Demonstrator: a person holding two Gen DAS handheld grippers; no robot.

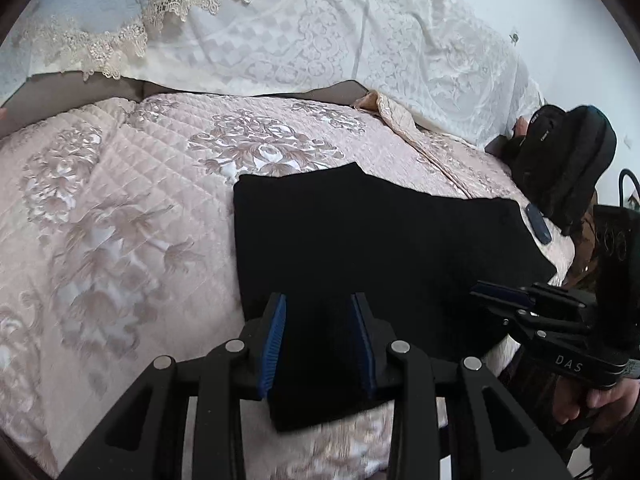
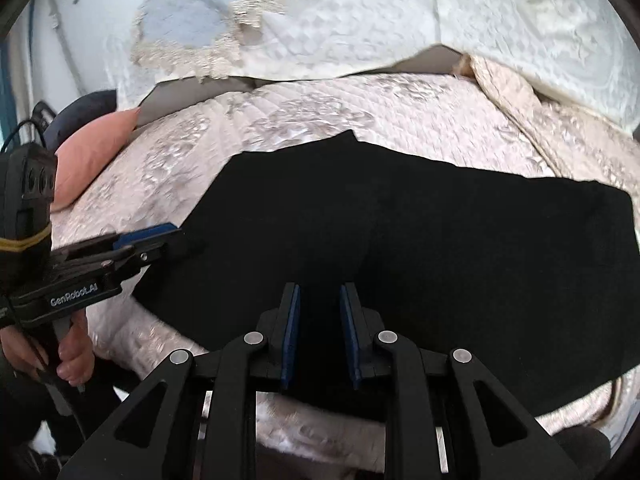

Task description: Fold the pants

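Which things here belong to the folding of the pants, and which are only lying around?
Belong to the job:
- black pants, flat on the pink quilt
- left gripper
- right gripper

Only lying around:
- black backpack
- small dark blue object beside the pants
- pink cushion
- white lace cover

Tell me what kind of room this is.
Most likely a bedroom. Black pants lie on a bed with a pink quilted bedspread, a white lace-trimmed cover lies behind it, and a pink pillow sits at one edge.
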